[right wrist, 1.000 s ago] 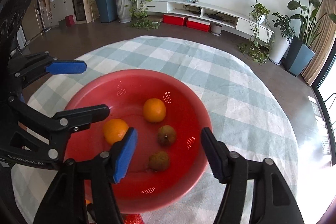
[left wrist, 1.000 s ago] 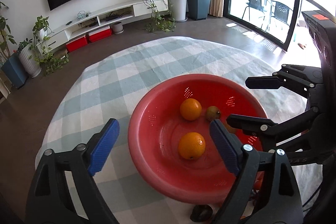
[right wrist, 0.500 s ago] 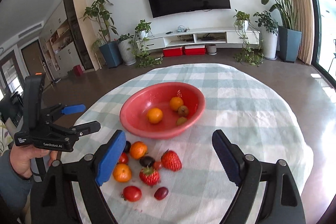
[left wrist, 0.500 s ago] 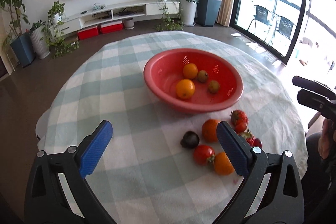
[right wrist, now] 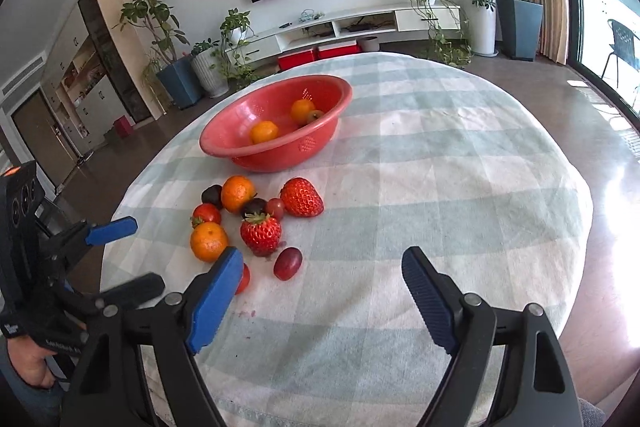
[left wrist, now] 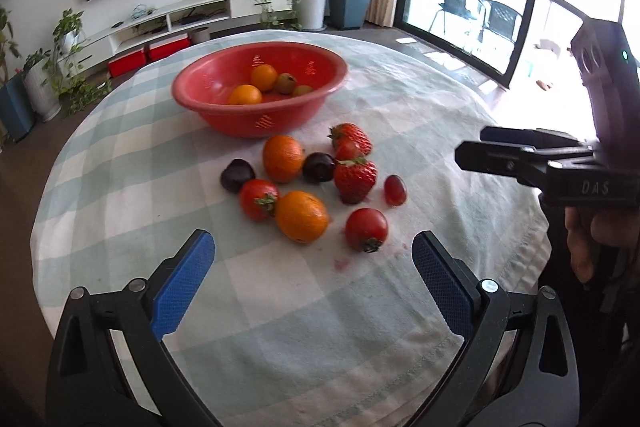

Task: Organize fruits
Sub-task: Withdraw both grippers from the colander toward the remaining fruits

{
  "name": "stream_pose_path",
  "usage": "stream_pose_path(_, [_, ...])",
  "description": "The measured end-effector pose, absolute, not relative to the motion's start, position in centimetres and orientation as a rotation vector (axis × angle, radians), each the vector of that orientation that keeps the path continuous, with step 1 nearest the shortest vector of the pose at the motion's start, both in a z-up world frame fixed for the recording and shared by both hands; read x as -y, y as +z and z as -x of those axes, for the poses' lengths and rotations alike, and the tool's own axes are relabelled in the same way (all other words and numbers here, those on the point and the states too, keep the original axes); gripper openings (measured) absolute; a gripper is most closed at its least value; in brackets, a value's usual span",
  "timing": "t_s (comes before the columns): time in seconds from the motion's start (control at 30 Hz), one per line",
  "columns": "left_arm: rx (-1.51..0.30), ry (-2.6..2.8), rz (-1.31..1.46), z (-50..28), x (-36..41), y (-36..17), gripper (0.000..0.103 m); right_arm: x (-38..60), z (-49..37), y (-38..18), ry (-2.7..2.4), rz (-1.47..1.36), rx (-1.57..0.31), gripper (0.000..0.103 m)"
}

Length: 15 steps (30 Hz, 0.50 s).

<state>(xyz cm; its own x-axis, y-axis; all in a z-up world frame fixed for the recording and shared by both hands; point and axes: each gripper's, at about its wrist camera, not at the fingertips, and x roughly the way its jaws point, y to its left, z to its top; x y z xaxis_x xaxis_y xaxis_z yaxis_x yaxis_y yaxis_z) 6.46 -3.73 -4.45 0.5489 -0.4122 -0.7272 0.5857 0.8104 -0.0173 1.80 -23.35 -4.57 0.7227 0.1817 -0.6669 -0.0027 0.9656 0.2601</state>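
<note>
A red colander bowl [left wrist: 260,119] [right wrist: 256,163] stands on the checked tablecloth and holds two oranges [left wrist: 245,95] and small brown fruits. In front of it lies a cluster of loose fruit: oranges [left wrist: 301,215] [right wrist: 209,241], strawberries [left wrist: 355,179] [right wrist: 261,233], tomatoes [left wrist: 366,229], dark plums [left wrist: 237,174] and a red grape [right wrist: 287,263]. My left gripper [left wrist: 312,271] is open and empty, just short of the cluster. My right gripper [right wrist: 320,291] is open and empty, to the right of the cluster near the table's front edge. Each gripper shows in the other's view.
The round table's edge [right wrist: 576,195] curves close on the right and front. A small red stain [left wrist: 340,263] marks the cloth near the tomato. Beyond are a TV wall, potted plants and a glass door.
Both grippers have pulled back from over the bowl toward the table's near edge and dropped lower. The loose fruit cluster has come into view. Both stayed open.
</note>
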Motion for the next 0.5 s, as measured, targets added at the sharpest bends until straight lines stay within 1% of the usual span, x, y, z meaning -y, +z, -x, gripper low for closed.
stream_pose_path(0.13, [-0.782, -0.673, -0.346, -6.2, 6.4, -4.9, 0.100, 23.3, -1.6, -4.4, 0.106, -0.255, -0.748, 0.084])
stream_pose_path(0.17, [-0.789, -0.684, -0.368, -6.4, 6.9, -5.1, 0.098, 23.3, -1.6, -4.5, 0.106, -0.255, -0.747, 0.084])
stream_pose_path(0.2, [-0.793, -0.696, -0.386, -6.4, 7.3, -5.3, 0.092, 23.3, -1.6, -4.4, 0.105, -0.255, -0.746, 0.084])
stream_pose_path(0.27, [-0.811, -0.717, -0.409, -6.8, 7.8, -5.5, 0.083, 23.4, -1.5, -4.4, 0.105, -0.262, -0.742, 0.083])
stream_pose_path(0.33, [-0.826, -0.728, -0.419, -7.2, 8.1, -5.8, 0.078, 23.6, -1.5, -4.4, 0.102, -0.269, -0.739, 0.082])
stream_pose_path(0.37, [-0.835, -0.733, -0.426, -7.5, 8.2, -6.1, 0.072, 23.7, -1.5, -4.4, 0.101, -0.273, -0.740, 0.081])
stream_pose_path(0.5, [-0.832, -0.742, -0.455, -8.1, 8.7, -6.1, 0.069, 23.6, -1.5, -4.4, 0.110, -0.271, -0.737, 0.079])
